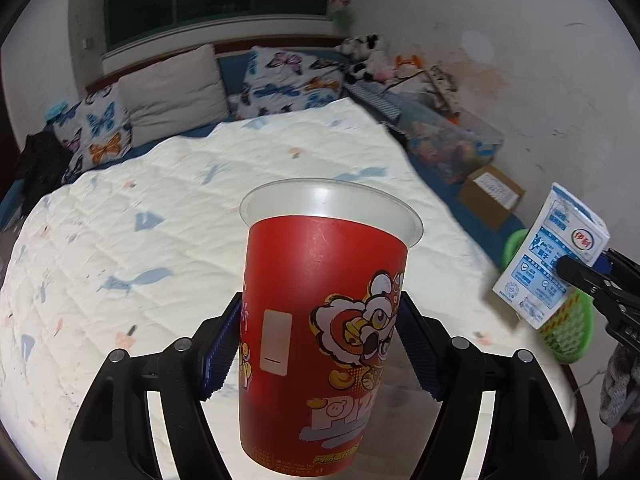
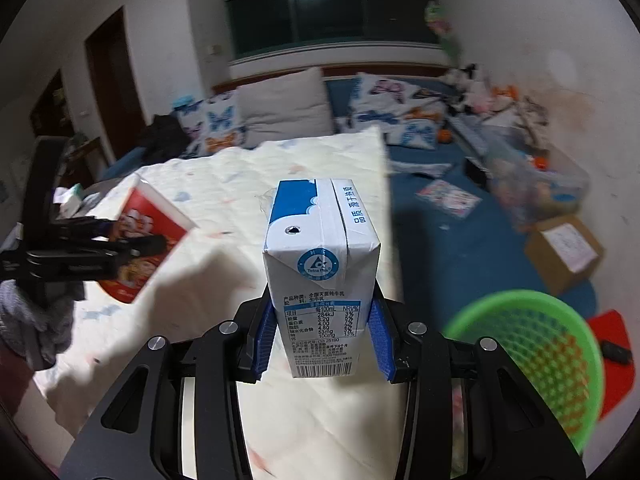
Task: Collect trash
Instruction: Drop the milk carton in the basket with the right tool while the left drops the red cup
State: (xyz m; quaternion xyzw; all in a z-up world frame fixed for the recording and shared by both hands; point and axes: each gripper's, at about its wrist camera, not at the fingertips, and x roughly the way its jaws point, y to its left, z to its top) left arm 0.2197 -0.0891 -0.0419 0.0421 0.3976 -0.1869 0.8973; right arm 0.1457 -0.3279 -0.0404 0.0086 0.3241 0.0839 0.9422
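you have both pieces of trash already picked up, so i judge the first half of the work as done and the dropping half as still open. your left gripper is clenched on the red paper cup: the blue pads press its wall from both sides, below the middle of the cup, and the cup stands upright above the cream quilt of the bed. your right gripper is grasping the milk carton by its lower part, also upright, with its pads on the two narrow sides. the green basket stands low on the right side of the right wrist view, near the carton but not under it, and i see neither item inside it yet. so what is left, in my opinion, is to bring each item over the basket and release it, the carton probably first because it is nearer. i cannot tell if other trash waits somewhere on the bed or on the floor. the cup is red with a cartoon lion print and a wide white rim; it looks empty and light, and its thin wall may bend under the squeeze. the carton is white and blue, with a punched straw hole on top and a little dented edges, so it seems used and mostly empty.
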